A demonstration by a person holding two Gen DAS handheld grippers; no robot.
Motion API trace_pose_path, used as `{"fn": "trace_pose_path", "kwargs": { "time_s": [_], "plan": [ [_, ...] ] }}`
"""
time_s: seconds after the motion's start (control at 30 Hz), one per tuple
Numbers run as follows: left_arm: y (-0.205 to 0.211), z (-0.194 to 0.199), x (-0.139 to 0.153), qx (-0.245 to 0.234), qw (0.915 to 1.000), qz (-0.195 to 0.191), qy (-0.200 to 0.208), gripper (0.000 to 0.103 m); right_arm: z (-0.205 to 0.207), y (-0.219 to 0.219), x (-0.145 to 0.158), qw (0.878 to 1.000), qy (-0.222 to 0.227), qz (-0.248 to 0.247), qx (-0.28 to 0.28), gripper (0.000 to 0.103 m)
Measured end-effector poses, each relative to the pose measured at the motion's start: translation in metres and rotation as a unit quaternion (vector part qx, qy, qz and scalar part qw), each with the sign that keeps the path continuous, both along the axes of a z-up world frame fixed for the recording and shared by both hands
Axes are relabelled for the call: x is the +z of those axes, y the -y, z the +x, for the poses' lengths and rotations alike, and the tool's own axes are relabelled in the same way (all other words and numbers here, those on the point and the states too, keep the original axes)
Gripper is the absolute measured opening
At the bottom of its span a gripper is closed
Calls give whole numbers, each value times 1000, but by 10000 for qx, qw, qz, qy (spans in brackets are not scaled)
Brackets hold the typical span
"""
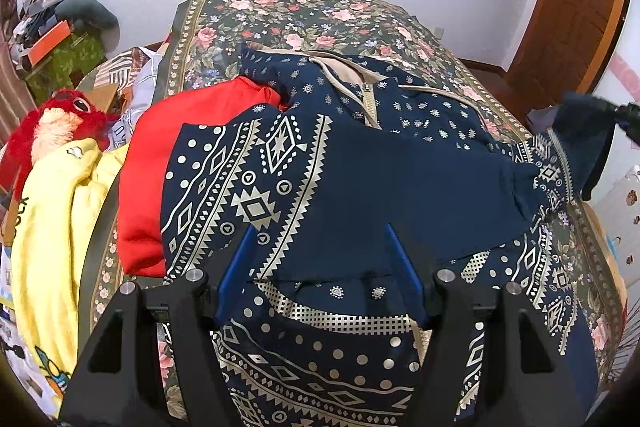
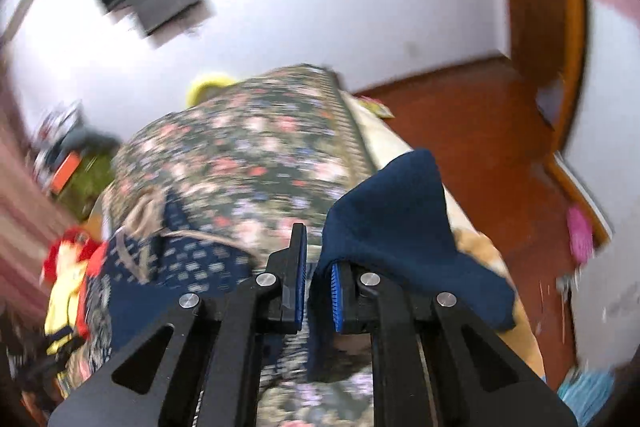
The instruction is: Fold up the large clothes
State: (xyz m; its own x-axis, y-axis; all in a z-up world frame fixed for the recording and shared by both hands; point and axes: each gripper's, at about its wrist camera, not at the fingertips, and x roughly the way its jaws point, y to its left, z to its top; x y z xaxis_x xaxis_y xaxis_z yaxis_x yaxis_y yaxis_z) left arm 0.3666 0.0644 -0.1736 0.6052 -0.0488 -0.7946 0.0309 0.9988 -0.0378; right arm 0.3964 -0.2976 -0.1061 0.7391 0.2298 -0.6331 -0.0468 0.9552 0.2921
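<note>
Our left gripper [image 1: 320,251] sits wide apart over the navy dress [image 1: 360,179], soft and gold-patterned, sprawled across the floral bed [image 1: 320,19], while our right gripper [image 2: 318,267], slightly parted, has plain navy cloth draped over one finger.

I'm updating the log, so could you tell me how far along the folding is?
Early stage. The navy patterned garment lies partly folded over itself on the floral bedspread. The left gripper is open over its hem; the right gripper has navy cloth draped on one finger. The red garment and yellow garment remain unfolded.
</note>
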Motion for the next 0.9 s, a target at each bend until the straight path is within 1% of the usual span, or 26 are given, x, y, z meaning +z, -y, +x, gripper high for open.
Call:
{"fn": "trace_pose_path", "kwargs": {
  "time_s": [0.07, 0.13, 0.23, 0.3, 0.33, 0.4, 0.5, 0.6, 0.7, 0.77, 0.8, 0.87, 0.9],
  "plan": [
    [-1, 0, -1, 22, 10000, -23, -8, 65, -3, -26, 5, 9992, 58, -58, 389, 9],
    [-2, 0, -3, 32, 10000, -48, -24, 65, -5, -50, 3, 9971, 25, -41, 760, 9],
    [-2, -2, -5, 25, 9999, -80, -62, 65, -6, -84, -14, 9911, -209, 111, 1312, 9],
    [-1, -3, -7, -6, 9999, -76, -95, 65, -3, -106, -36, 9864, -493, 137, 1561, 9],
    [0, -4, -7, -23, 9999, -69, -107, 65, -2, -113, -45, 9848, -621, 95, 1622, 9],
    [1, -6, -9, -71, 9999, -55, -133, 65, 1, -127, -72, 9802, -959, -14, 1735, 9],
    [4, -9, -11, -167, 9997, -10, -177, 65, 2, -135, -104, 9726, -1389, 14, 1863, 9],
    [10, -11, -15, -276, 9993, 70, -224, 65, -1, -143, -123, 9672, -1699, -105, 1886, 10],
    [17, -13, -20, -366, 9989, 132, -272, 65, -8, -149, -130, 9618, -1891, -326, 1952, 10],
    [22, -13, -23, -442, 9985, 129, -308, 65, -13, -151, -128, 9599, -1906, -535, 1987, 10],
    [24, -13, -23, -473, 9983, 122, -320, 65, -13, -152, -127, 9582, -1935, -586, 2024, 12],
    [30, -13, -24, -565, 9978, 109, -341, 65, -14, -153, -123, 9549, -2028, -602, 2083, 20],
    [33, -13, -24, -599, 9975, 122, -343, 65, -16, -152, -120, 9546, -2036, -608, 2090, 27]
  ]
}}
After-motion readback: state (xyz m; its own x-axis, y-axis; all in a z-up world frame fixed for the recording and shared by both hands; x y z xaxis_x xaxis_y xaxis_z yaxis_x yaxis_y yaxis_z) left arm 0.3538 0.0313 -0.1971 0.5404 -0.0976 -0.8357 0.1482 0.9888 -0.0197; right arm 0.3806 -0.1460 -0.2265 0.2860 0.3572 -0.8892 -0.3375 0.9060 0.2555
